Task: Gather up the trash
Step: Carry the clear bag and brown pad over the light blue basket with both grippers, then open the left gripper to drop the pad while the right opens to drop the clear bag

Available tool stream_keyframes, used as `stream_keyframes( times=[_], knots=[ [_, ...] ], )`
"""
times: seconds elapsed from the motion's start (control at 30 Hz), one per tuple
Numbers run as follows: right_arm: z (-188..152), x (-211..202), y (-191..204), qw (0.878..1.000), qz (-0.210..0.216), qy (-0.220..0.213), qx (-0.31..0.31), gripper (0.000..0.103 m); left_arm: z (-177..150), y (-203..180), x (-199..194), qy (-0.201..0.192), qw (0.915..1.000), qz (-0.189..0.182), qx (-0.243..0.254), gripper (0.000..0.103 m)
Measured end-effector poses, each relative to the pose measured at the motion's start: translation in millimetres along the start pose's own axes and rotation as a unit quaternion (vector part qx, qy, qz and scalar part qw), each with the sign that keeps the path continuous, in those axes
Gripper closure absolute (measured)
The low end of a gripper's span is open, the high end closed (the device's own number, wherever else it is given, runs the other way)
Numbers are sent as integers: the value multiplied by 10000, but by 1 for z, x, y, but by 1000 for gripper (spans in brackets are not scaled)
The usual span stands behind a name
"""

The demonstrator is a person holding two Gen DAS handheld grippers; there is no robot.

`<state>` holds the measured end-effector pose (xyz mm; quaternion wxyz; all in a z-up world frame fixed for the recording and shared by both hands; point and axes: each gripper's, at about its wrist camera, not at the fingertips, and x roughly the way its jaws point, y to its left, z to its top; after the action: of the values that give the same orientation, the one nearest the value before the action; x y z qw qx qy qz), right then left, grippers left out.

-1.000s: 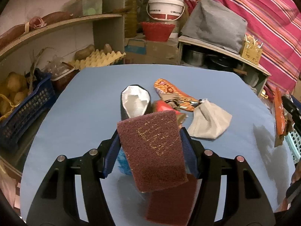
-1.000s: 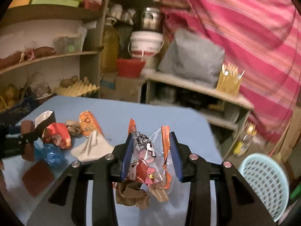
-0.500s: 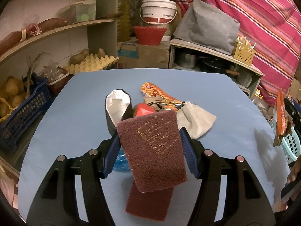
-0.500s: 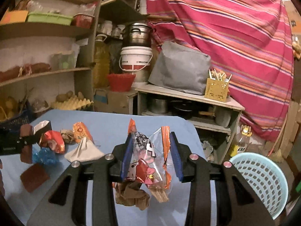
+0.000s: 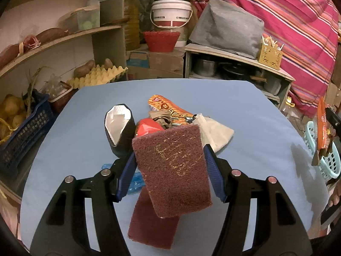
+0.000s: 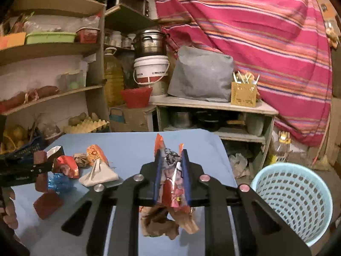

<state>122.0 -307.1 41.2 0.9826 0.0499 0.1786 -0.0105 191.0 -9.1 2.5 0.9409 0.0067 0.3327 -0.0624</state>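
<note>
My left gripper [image 5: 170, 160] is shut on a maroon scouring pad [image 5: 172, 170] and holds it above the blue table [image 5: 85, 128]. A second maroon pad [image 5: 152, 224] lies on the table under it. Behind lie a black foil-lined pouch [image 5: 119, 128], a red wrapper [image 5: 147, 128], an orange wrapper [image 5: 166, 106], a white folded paper [image 5: 215, 134] and a blue crumpled plastic [image 5: 134, 179]. My right gripper [image 6: 171, 170] is shut on a bunch of snack wrappers [image 6: 172, 187] with brown paper hanging below, near the table's right edge. A light blue trash basket [image 6: 298, 200] stands to its right on the floor.
Shelves with potatoes, an egg tray [image 5: 96, 76] and a dark blue crate [image 5: 23, 132] stand left of the table. A low shelf with pots, a grey bag [image 6: 200, 74] and a striped curtain lie behind. My left gripper also shows in the right wrist view [image 6: 41, 166].
My left gripper has pulled back slightly with the pad. My right gripper has swung right with the wrappers, bringing the basket closer, and its jaws have squeezed the wrappers tighter.
</note>
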Motion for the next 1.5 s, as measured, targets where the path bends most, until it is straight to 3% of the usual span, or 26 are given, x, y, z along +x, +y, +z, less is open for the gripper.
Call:
stream_keyframes(
  times=[0.1, 0.27, 0.37, 0.47, 0.67, 0.87, 1.1, 1.5],
  knots=[
    [5, -7, -14, 9986, 262, -139, 434, 85, -1, -4, -2, -32, 10000, -8, 33, 43],
    [5, -4, -20, 9986, 270, -38, 446, 83, 0, -11, -4, -40, 10000, 7, 81, 43],
    [4, 1, -24, 9975, 368, 134, 587, 74, 2, -14, -6, -68, 9999, 9, 94, 43],
    [5, 1, -23, 9979, 414, 122, 479, 84, 2, -16, -8, -87, 9999, -7, 95, 42],
    [8, -5, -22, 9982, 394, 63, 439, 85, 4, -27, -10, -92, 9998, -31, 168, 43],
    [17, -11, -50, 9983, 170, 102, 555, 85, 13, -52, -11, -101, 9995, -255, 182, 43],
    [27, -18, -103, 9977, -325, 240, 553, 85, 23, -107, -12, -160, 9978, -492, 408, 43],
    [16, -42, -226, 9858, -1223, 543, 1011, 84, 30, -258, -8, -276, 9838, -1360, 1136, 42]
  ],
)
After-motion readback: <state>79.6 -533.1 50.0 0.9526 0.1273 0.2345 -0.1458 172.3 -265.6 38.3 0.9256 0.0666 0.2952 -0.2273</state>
